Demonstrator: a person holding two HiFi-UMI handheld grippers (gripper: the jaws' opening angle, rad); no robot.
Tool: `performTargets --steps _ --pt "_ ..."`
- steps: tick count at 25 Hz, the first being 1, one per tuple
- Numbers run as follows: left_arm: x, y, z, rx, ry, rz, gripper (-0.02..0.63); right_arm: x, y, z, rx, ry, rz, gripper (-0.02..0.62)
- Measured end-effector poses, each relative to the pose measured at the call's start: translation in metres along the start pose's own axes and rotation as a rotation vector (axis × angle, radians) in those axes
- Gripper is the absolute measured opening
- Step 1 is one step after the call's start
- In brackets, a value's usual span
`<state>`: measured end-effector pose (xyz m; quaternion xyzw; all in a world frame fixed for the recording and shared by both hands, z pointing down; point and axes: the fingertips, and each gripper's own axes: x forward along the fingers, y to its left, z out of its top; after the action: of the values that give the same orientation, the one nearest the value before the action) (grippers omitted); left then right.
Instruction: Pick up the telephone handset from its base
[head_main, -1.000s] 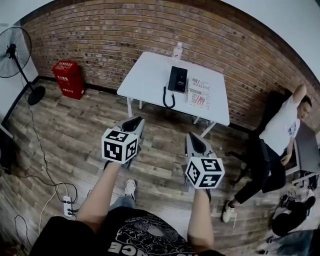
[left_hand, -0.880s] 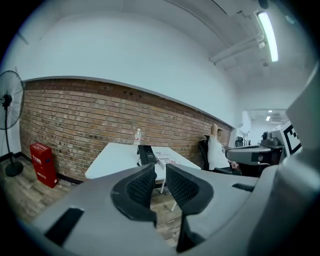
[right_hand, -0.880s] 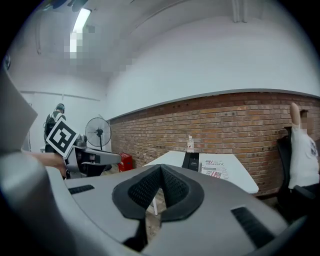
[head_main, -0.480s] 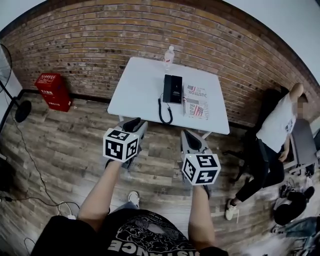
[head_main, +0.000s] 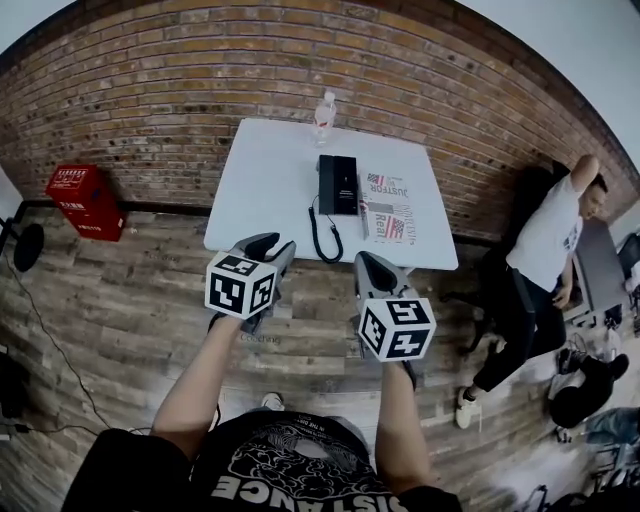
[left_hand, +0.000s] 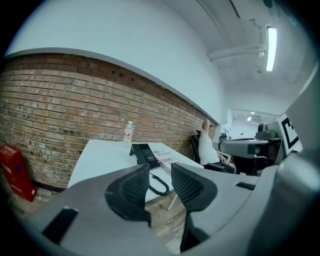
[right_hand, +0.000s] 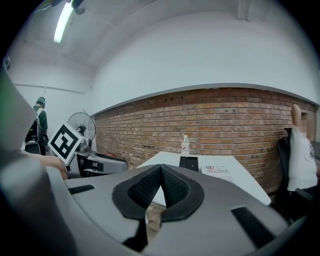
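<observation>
A black telephone (head_main: 337, 184) lies on a white table (head_main: 270, 190), its handset resting on the base and its coiled cord (head_main: 322, 235) hanging over the front edge. Both grippers hover over the wooden floor, short of the table. My left gripper (head_main: 262, 245) points at the table's front edge, and its jaws are opening with nothing between them. In the left gripper view the telephone (left_hand: 145, 154) shows beyond the parted pads (left_hand: 134, 186). My right gripper (head_main: 365, 262) is shut and empty. In its own view the pads (right_hand: 172, 187) meet below the distant telephone (right_hand: 190, 162).
A water bottle (head_main: 324, 108) stands at the table's back edge and a newspaper (head_main: 388, 205) lies right of the phone. A person (head_main: 545, 260) sits on a chair at the right. A red box (head_main: 82, 198) stands by the brick wall at left.
The table and telephone have drawn nearer as both grippers moved forward towards them. The left jaws have parted. The right jaws stay shut.
</observation>
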<state>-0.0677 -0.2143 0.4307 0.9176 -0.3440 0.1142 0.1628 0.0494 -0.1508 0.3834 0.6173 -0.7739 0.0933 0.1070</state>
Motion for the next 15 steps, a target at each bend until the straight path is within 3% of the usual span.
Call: performTargets --steps 10,15 --pt "0.047 0.011 0.0 -0.078 0.024 -0.093 0.127 0.021 -0.028 -0.004 0.008 0.014 -0.063 0.0" --pt "0.076 0.018 0.002 -0.112 0.042 -0.124 0.135 0.041 -0.041 -0.009 0.019 0.011 -0.055 0.0"
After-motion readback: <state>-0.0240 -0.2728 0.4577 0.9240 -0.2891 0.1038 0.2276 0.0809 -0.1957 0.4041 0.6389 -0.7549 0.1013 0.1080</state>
